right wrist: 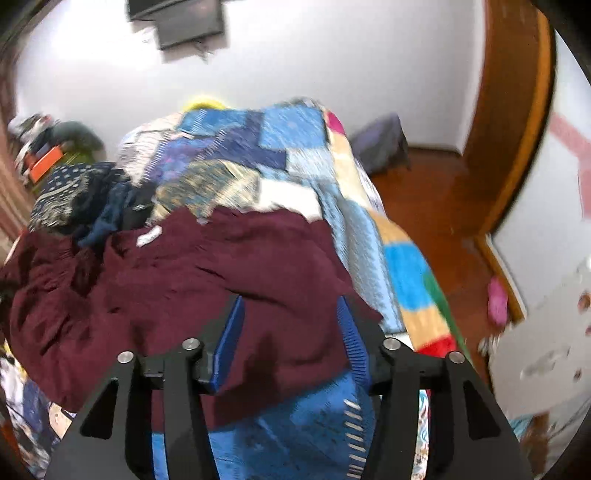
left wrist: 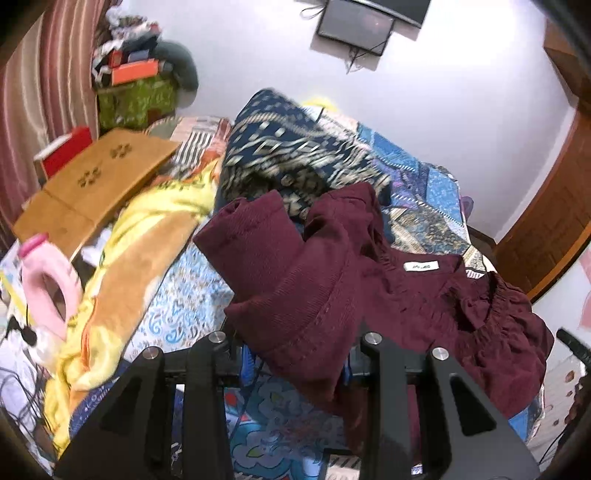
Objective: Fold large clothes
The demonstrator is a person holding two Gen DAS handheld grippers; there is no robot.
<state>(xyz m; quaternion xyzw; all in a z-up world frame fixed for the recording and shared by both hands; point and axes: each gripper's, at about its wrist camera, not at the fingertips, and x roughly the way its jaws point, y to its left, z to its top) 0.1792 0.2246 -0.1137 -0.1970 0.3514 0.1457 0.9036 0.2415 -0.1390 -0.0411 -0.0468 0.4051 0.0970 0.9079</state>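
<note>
Left wrist view: maroon garment [left wrist: 369, 295] lies bunched on the bed [left wrist: 184, 295], near its right edge, white neck label [left wrist: 421, 266] facing up. A ribbed fold of it drapes over the left gripper [left wrist: 295, 354], hanging between the two fingers; the fingers stand apart but cloth hides the tips, so cannot tell if they pinch it. Patterned navy cloth [left wrist: 288, 155] is heaped just behind the garment, touching it. Yellow-and-tan blanket [left wrist: 140, 240] runs along the left side of the bed. Wooden lap tray [left wrist: 92, 184] sits at the bed's far left corner, pink bottle [left wrist: 48, 280] at the left edge. Patchwork quilt [left wrist: 417, 177] lies toward the far right. Dark screen [left wrist: 354, 26] hangs on the white wall.

Right wrist view, blurred: same garment [right wrist: 184, 280] spreads over the bed's near part, its lower edge lying between the blue-padded fingers [right wrist: 229, 343] of the right gripper [right wrist: 291, 343]. Fingers are spread wide, cloth lying loose in the gap, not pinched. Quilt [right wrist: 258, 155] piles up behind the garment and falls over the bed's right edge. Navy cloth [right wrist: 74, 192] sits at left. Wooden floor [right wrist: 443, 206] and door frame [right wrist: 517, 110] at right.
</note>
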